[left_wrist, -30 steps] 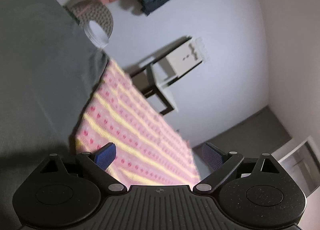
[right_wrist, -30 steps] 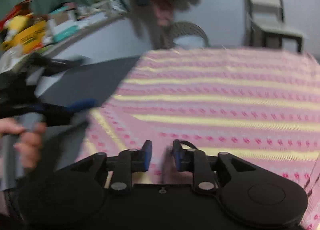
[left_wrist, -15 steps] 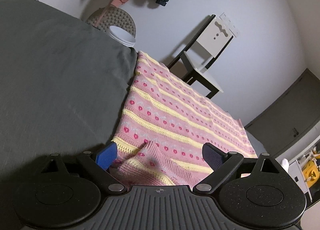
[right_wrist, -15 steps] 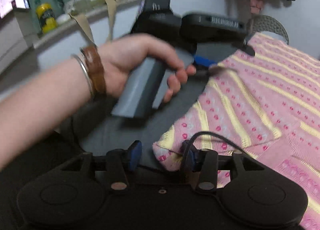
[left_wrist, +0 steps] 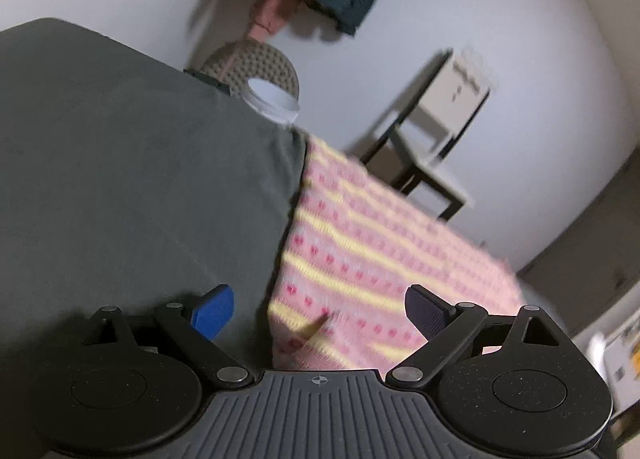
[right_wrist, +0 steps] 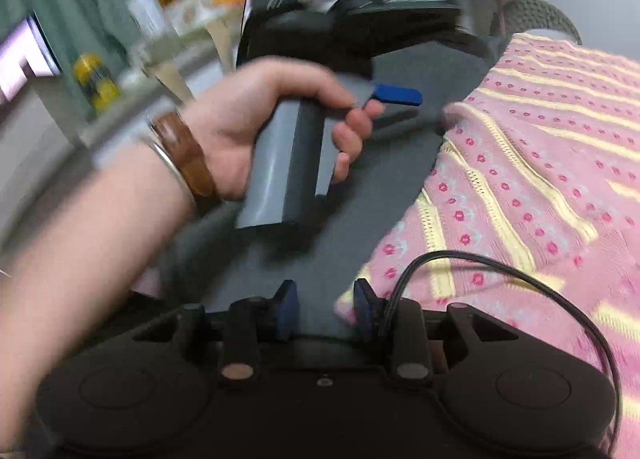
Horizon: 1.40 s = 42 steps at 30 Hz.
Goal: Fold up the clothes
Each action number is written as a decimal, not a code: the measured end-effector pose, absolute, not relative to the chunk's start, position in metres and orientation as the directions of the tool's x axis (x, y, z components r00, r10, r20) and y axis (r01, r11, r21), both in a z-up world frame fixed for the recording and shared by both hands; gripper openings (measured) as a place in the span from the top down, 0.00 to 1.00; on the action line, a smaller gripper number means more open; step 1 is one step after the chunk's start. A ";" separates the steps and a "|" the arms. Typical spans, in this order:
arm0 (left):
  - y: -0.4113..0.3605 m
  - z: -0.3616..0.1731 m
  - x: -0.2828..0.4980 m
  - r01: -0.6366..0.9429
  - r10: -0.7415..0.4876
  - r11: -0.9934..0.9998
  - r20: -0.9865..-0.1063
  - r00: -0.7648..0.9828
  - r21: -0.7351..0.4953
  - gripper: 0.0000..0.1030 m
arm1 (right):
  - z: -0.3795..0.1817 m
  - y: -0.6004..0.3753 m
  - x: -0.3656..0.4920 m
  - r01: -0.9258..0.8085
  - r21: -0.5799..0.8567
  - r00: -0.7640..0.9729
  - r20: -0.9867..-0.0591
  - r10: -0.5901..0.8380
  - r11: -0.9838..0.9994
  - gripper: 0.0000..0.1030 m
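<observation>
Here, left hand: I see my bare hand wrapped round the grey block handle of the left gripper, wrist cocked, a brown leather strap on it.
Left gripper: its blue-padded fingers stand wide apart with nothing between them; it hangs over the near edge of the knit where it meets the grey cloth.
Right gripper: the blue pads sit a narrow gap apart; the knit's corner lies against the right pad, though I cannot tell whether it is pinched.
Garment: the pink knitted garment with yellow stripes and small red motifs lies spread flat on the dark grey cloth-covered surface, to the right of the bare grey area.
Long axis: in the left wrist view it runs away from the gripper toward the far right, stripes crossing it; one near corner points at the right gripper.
Cable: a black cable loops from the right gripper over the knit.
Containers: a white round tub stands at the far table edge; contents not visible.
Beyond: a dark-framed chair by the wall, blurred.
</observation>
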<state>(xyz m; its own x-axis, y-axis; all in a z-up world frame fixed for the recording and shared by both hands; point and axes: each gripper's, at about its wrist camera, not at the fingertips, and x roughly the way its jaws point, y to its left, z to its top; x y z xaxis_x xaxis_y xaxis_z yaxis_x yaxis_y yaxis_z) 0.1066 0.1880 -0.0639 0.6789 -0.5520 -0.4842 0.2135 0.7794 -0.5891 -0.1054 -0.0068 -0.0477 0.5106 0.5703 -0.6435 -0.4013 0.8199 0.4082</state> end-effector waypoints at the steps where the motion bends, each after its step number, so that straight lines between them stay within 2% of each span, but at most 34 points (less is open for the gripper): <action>1: 0.188 -0.061 0.105 0.219 -0.559 0.772 -0.475 0.679 -0.596 0.09 | -0.040 -0.016 -0.115 -0.404 0.416 0.515 -0.633 0.578 0.815 0.66; 4: 0.182 -0.055 0.096 0.235 -0.534 0.810 -0.510 0.675 -0.537 0.09 | -0.013 -0.049 -0.151 -0.407 0.383 0.556 -0.617 0.557 0.830 0.59; 8: 0.175 -0.053 0.073 0.279 -0.517 0.848 -0.590 0.620 -0.450 0.09 | 0.012 -0.105 -0.195 -0.290 0.333 0.639 -0.631 0.440 0.897 0.37; 12: 0.169 -0.046 0.055 0.319 -0.501 0.864 -0.622 0.602 -0.388 0.09 | 0.011 -0.162 -0.219 -0.027 0.094 0.685 -0.723 0.087 0.995 0.36; 15: 0.170 -0.036 0.049 0.323 -0.489 0.870 -0.576 0.655 -0.372 0.09 | 0.006 -0.201 -0.232 0.177 -0.156 0.625 -0.745 -0.234 0.972 0.35; 17: 0.173 -0.031 0.046 0.309 -0.475 0.874 -0.526 0.706 -0.375 0.09 | 0.013 -0.222 -0.246 0.243 -0.220 0.612 -0.721 -0.325 0.945 0.34; 18: 0.173 -0.029 0.043 0.300 -0.458 0.880 -0.495 0.738 -0.367 0.09 | 0.020 -0.231 -0.254 0.268 -0.217 0.620 -0.707 -0.341 0.939 0.33; 20: 0.175 -0.025 0.037 0.282 -0.421 0.893 -0.430 0.799 -0.350 0.09 | 0.035 -0.243 -0.271 0.310 -0.197 0.646 -0.674 -0.358 0.930 0.20; 24: 0.180 -0.004 0.008 0.258 -0.363 0.909 -0.322 0.874 -0.327 0.09 | 0.068 -0.246 -0.299 0.361 -0.195 0.709 -0.578 -0.404 0.912 0.18; 27: 0.178 0.034 -0.020 0.298 -0.386 0.892 -0.230 0.893 -0.340 0.09 | 0.091 -0.246 -0.324 0.353 -0.137 0.795 -0.479 -0.373 0.926 0.09; 29: 0.172 0.068 -0.039 0.346 -0.427 0.874 -0.199 0.882 -0.342 0.09 | 0.106 -0.251 -0.339 0.342 -0.078 0.844 -0.413 -0.343 0.936 0.03; 33: 0.154 0.161 -0.090 0.446 -0.501 0.845 -0.144 0.854 -0.294 0.09 | 0.143 -0.267 -0.370 0.295 0.012 0.920 -0.273 -0.280 0.956 0.00; 35: 0.139 0.214 -0.115 0.499 -0.544 0.823 -0.126 0.829 -0.271 0.05 | 0.162 -0.275 -0.387 0.261 0.042 0.950 -0.190 -0.248 0.965 0.00; 37: 0.128 0.261 -0.140 0.549 -0.588 0.788 -0.078 0.805 -0.279 0.00 | 0.179 -0.282 -0.404 0.226 0.035 0.971 -0.089 -0.222 0.974 0.00; 42: 0.094 0.371 -0.221 0.677 -0.693 0.689 0.036 0.720 -0.259 0.00 | 0.205 -0.285 -0.433 0.169 -0.006 0.977 0.130 -0.167 0.986 0.00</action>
